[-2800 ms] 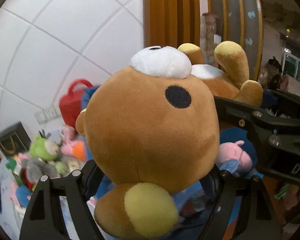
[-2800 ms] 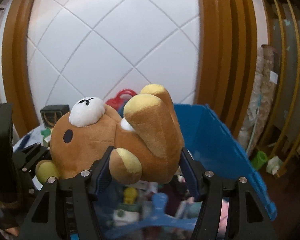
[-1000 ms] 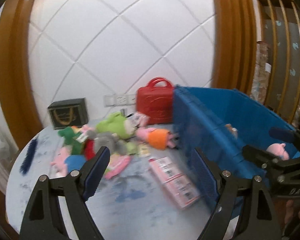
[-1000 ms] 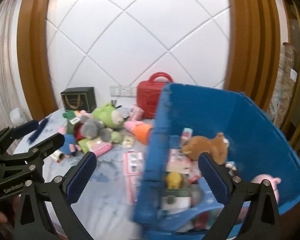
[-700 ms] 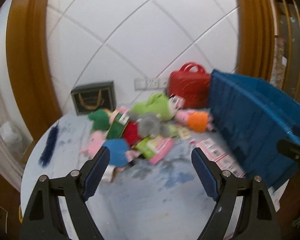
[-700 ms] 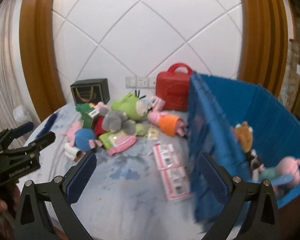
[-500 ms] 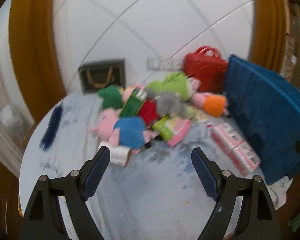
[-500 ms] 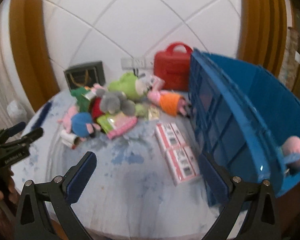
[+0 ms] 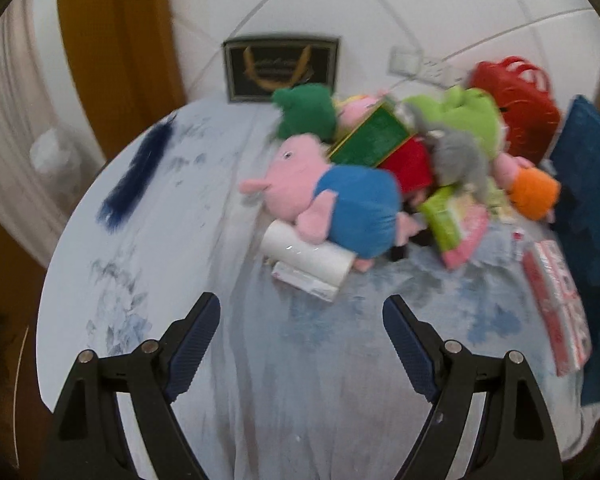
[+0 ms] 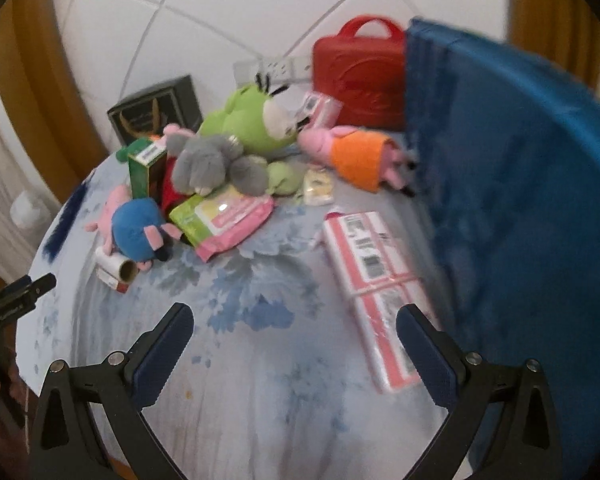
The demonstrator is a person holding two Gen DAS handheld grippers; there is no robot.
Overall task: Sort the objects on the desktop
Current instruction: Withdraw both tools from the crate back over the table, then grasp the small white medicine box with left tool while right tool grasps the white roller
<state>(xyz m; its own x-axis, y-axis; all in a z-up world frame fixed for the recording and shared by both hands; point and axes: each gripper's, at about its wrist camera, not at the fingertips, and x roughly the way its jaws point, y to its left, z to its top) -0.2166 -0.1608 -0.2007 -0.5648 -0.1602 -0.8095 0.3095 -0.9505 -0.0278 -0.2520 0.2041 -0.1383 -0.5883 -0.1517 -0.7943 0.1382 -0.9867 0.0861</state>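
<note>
A heap of toys and packets lies on the round table (image 9: 180,264). A pink pig plush in blue (image 9: 332,200) lies nearest, on a white roll (image 9: 308,254); it also shows in the right wrist view (image 10: 134,226). Behind are a green box (image 9: 370,140), a grey plush (image 10: 208,164), a green plush (image 10: 248,118) and a pig in orange (image 10: 360,156). My left gripper (image 9: 302,320) is open and empty in front of the blue pig. My right gripper (image 10: 296,330) is open and empty above the cloth, left of the pink packs (image 10: 374,276).
A tall blue bin (image 10: 520,200) stands at the table's right edge. A red case (image 10: 360,88) and a black gift bag (image 9: 282,66) stand against the white wall. A dark blue tassel (image 9: 134,178) lies at the far left. A pink and green packet (image 10: 224,218) lies mid-table.
Both grippers let go of the brown bear, which went into the bin. They swung left and down over the table; the toy heap is now closer in both views.
</note>
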